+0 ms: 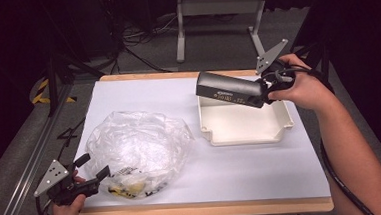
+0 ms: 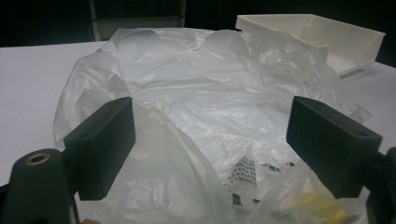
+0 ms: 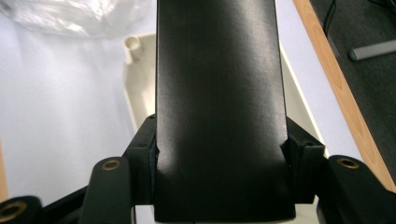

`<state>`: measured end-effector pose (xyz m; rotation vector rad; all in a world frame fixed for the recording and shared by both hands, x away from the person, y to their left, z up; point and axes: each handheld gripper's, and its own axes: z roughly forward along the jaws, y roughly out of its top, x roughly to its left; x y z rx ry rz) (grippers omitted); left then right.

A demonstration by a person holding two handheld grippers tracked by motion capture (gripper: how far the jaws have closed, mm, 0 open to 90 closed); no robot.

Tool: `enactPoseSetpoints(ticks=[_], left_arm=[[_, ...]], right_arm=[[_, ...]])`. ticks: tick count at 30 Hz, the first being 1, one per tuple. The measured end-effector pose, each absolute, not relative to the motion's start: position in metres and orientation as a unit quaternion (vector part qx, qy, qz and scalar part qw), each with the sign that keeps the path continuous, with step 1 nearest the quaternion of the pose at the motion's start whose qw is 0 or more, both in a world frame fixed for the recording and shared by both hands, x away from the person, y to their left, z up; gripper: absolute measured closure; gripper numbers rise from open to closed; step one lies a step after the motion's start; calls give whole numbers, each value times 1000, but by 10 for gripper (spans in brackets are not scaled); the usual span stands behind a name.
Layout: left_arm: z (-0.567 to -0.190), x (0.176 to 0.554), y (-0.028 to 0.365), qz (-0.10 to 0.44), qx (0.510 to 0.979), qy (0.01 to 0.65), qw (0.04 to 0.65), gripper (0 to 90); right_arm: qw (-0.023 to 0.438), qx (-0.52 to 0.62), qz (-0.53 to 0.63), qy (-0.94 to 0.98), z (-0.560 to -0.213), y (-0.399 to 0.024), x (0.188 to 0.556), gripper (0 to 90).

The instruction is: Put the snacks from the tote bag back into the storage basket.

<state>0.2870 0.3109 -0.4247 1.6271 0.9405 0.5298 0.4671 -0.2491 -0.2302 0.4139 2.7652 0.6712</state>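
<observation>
A long black box (image 1: pixel 230 89) with small print on its side hangs in the air above the cream tray (image 1: pixel 245 134), held at its right end by my right gripper (image 1: pixel 266 90), which is shut on it. In the right gripper view the black box (image 3: pixel 219 107) stands between both jaws, with the tray (image 3: pixel 135 88) under it. A crumpled clear plastic bag (image 1: pixel 136 151) with yellow and black contents lies at the front left. My left gripper (image 1: pixel 91 166) stands open at the bag's near left edge. The bag (image 2: pixel 196 107) lies just beyond its fingers (image 2: pixel 100 144).
White paper (image 1: pixel 242 169) covers the wooden tabletop (image 1: pixel 205 210). A metal table frame (image 1: pixel 217 8) and cables stand on the floor beyond the far edge. Dark floor and a rail lie at the left.
</observation>
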Motion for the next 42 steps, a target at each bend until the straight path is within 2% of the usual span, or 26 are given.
enactPoseSetpoints(ticks=[15,31,42], left_arm=[[-425,287,311,227,690,402,557,166],[-429,278,315,233,686,403,559,158],[-431,270,320,239,684,414,551,156]], right_arm=[[158,145,209,954,-241,-272,483,435],[155,109,205,960,-266,-284,499,435],[138,96,208,963,-285,-291,509,435]])
